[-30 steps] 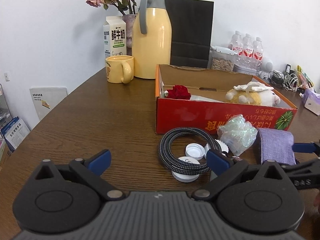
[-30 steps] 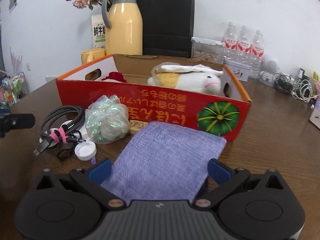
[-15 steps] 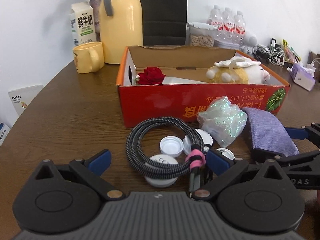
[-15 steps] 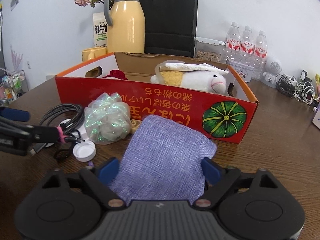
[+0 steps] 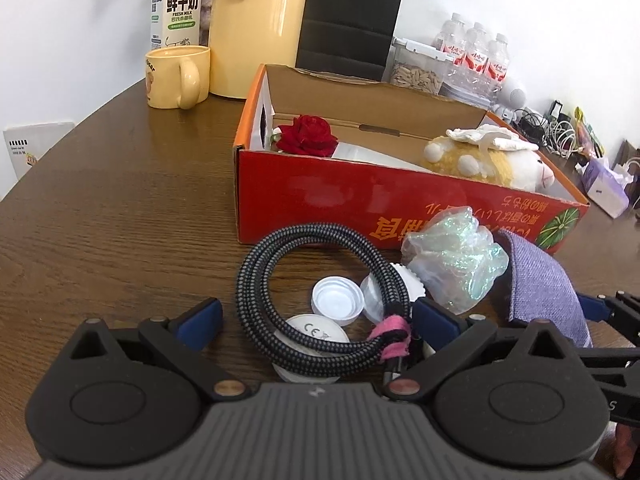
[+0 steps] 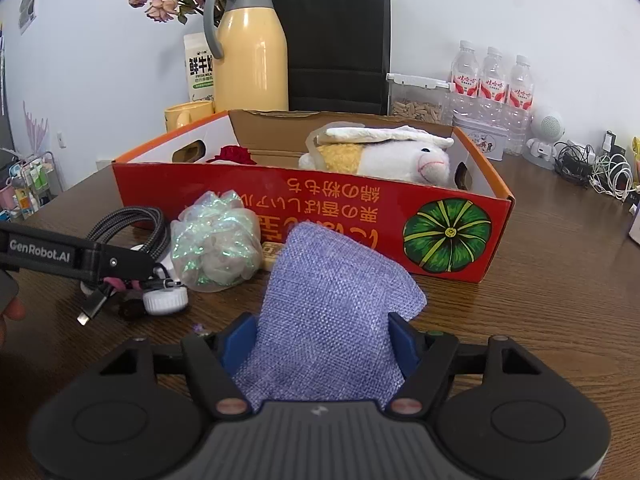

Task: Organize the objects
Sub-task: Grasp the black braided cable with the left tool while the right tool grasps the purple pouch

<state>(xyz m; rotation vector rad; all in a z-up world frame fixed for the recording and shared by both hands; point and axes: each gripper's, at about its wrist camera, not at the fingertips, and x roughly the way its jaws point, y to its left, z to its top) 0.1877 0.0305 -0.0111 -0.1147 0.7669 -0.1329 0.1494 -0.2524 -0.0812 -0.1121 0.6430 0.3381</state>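
A purple woven pouch point(image 6: 332, 300) lies in front of the red cardboard box point(image 6: 280, 196). My right gripper point(image 6: 322, 340) has its jaws closing on it; the blue pads press both sides and the cloth bulges upward. My left gripper point(image 5: 318, 322) is open, low over the table. A coiled black braided cable point(image 5: 256, 280) with a pink tie point(image 5: 390, 330) lies between its fingers, on top of white caps point(image 5: 336, 306). An iridescent wrapped bundle point(image 5: 456, 264) sits between cable and pouch. In the box lie a red rose point(image 5: 306, 140) and a plush toy point(image 5: 488, 160).
Behind the box stand a yellow thermos point(image 5: 256, 28), a yellow mug point(image 5: 176, 76), a milk carton point(image 5: 176, 4), a black paper bag point(image 6: 336, 44) and water bottles point(image 6: 492, 80). Tangled cables point(image 6: 600, 168) lie at the far right. The round table's edge curves at left.
The left gripper came forward and lower, so the cable coil now sits between its fingers. The right jaws narrowed onto the pouch, which bunched up.
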